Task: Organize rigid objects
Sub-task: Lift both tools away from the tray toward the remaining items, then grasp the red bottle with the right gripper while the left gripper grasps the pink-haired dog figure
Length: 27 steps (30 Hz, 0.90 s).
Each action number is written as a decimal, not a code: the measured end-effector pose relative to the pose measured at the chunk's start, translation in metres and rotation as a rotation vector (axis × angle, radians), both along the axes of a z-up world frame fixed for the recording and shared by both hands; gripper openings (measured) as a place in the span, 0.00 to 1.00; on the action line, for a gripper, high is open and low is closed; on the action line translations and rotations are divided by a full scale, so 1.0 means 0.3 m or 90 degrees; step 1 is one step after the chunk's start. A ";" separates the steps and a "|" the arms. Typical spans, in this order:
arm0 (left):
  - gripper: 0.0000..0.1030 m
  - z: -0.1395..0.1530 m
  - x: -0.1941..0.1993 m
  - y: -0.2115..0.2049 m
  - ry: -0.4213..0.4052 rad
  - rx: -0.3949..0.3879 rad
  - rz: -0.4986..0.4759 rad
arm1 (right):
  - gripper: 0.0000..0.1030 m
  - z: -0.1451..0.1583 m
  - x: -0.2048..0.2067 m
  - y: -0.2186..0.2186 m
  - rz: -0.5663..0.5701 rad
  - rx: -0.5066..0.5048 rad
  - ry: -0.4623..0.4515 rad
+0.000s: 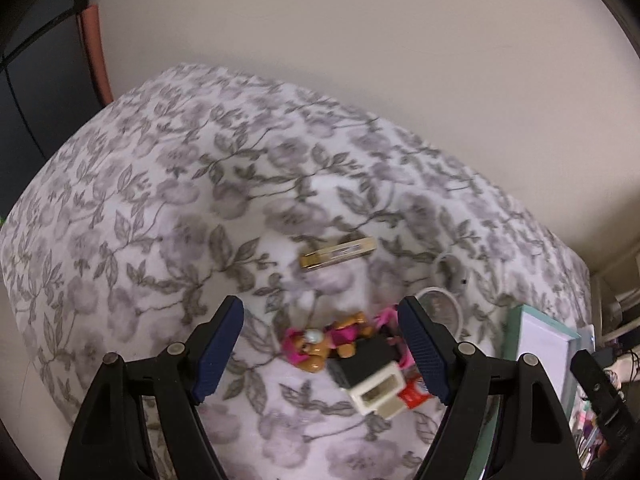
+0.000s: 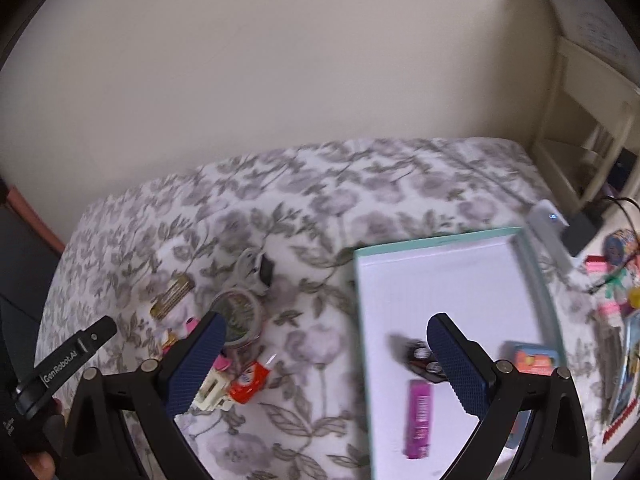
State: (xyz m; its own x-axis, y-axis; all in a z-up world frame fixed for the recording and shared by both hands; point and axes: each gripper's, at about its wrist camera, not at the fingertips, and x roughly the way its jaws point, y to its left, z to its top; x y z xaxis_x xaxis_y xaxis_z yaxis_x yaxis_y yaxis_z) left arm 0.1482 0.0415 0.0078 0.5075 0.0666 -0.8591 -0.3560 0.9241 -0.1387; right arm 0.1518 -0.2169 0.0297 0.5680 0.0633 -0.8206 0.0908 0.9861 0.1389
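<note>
Floral fabric in grey and lilac covers the bed (image 1: 160, 208) that fills your left wrist view, blurred toward its far edge. Your left gripper (image 1: 320, 350) hangs over it with its blue-padded fingers (image 1: 218, 350) spread wide and nothing between the pads. Below the gap lies a small heap: a brown-and-pink toy figure (image 1: 320, 346), and a black-and-cream block (image 1: 370, 380) whose shape is hard to make out. A red packet (image 1: 416, 394) peeks out beside it, half hidden by the right-hand finger, which also covers part of a round tin (image 1: 442, 304). Apart from the heap, farther up, a gold bar-shaped item (image 1: 338, 253) lies alone. Only a cut-off strip of the teal-rimmed tray (image 1: 520, 320) shows at the right.

Your right wrist view shows that tray (image 2: 440, 242) nearly whole, resting on the bed (image 2: 320, 184). In it lie a purple tube (image 2: 418, 418), an orange-and-blue item (image 2: 534, 356) and a dark smeared thing partly behind a finger. Your right gripper (image 2: 328, 364) is likewise spread and empty, one finger over the heap and the other over the tray. The tin (image 2: 238, 314), the red packet (image 2: 248, 386) and the gold item (image 2: 172, 295) appear at the left, with your left gripper's (image 2: 68, 360) black side at the edge. A cluttered shelf at the far right is too blurred to read.
</note>
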 end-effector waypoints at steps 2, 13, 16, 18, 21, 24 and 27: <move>0.78 -0.024 0.004 0.019 0.009 -0.013 0.014 | 0.99 -0.035 0.023 0.045 0.013 -0.011 0.012; 0.78 -0.186 0.048 0.045 0.093 -0.049 0.046 | 0.94 -0.270 0.084 0.181 0.066 -0.048 0.109; 0.78 -0.219 0.053 0.050 0.103 -0.062 0.055 | 0.93 -0.313 0.089 0.203 0.075 -0.049 0.124; 0.78 -0.232 0.058 0.052 0.102 -0.075 0.058 | 0.92 -0.336 0.093 0.210 0.085 -0.048 0.132; 0.78 -0.245 0.066 0.047 0.096 -0.096 0.055 | 0.90 -0.367 0.097 0.213 0.086 -0.045 0.145; 0.78 -0.264 0.075 0.038 0.097 -0.108 0.050 | 0.87 -0.389 0.099 0.211 0.087 -0.038 0.154; 0.78 -0.283 0.081 0.031 0.105 -0.101 0.053 | 0.84 -0.400 0.101 0.213 0.090 -0.031 0.161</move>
State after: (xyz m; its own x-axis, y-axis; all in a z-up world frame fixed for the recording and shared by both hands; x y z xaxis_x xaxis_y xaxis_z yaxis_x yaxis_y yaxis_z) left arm 0.1726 0.0508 -0.0770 0.3580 -0.0406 -0.9328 -0.4596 0.8620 -0.2139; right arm 0.1821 -0.1529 -0.0902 0.3335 0.0849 -0.9389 -0.0222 0.9964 0.0822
